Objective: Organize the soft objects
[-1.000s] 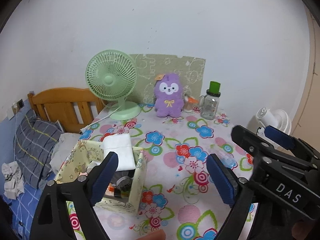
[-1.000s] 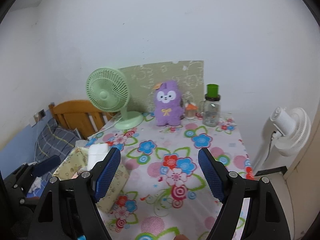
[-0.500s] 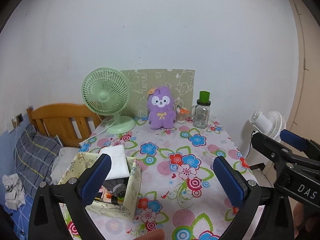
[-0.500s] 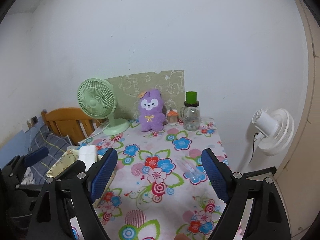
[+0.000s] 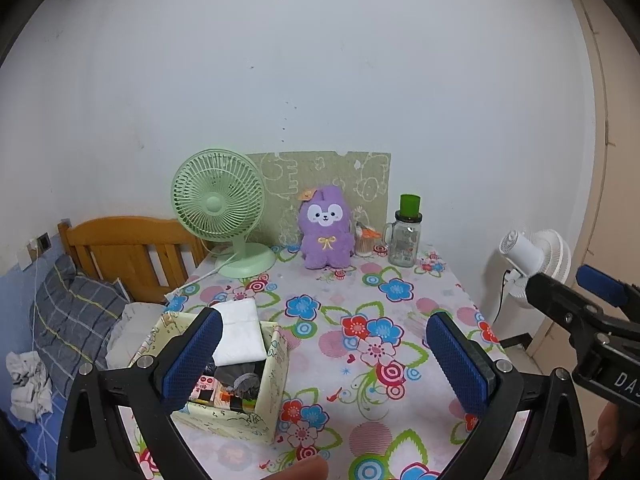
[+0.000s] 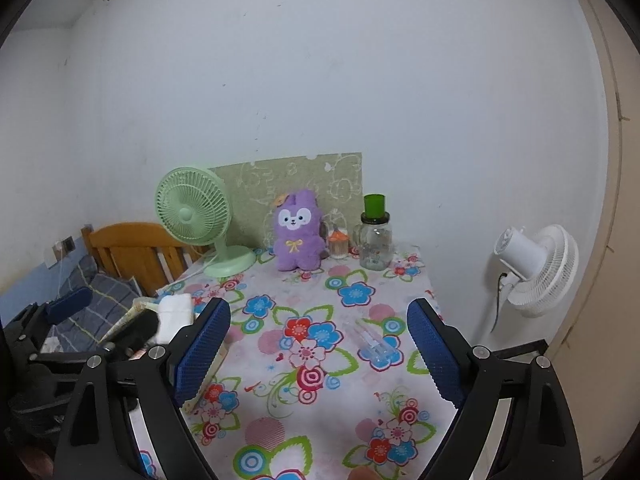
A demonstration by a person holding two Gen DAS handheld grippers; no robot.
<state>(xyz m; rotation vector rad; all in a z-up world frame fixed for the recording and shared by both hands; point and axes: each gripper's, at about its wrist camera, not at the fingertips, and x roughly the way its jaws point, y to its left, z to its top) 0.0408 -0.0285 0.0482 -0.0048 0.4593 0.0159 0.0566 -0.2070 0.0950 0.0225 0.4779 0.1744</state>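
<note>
Flowered desk (image 5: 404, 280) against a white wall, purple plush (image 5: 326, 228) upright at the back, sock-filled box (image 5: 236, 376) at the near left edge. Left claw (image 5: 320, 364) gaping and empty, right claw (image 6: 316, 356) just widened and empty too; best to bracket the plush body low before closing, squeezing softly.

plush toy (image 5: 326, 227) right of fan (image 5: 219, 200)
</note>
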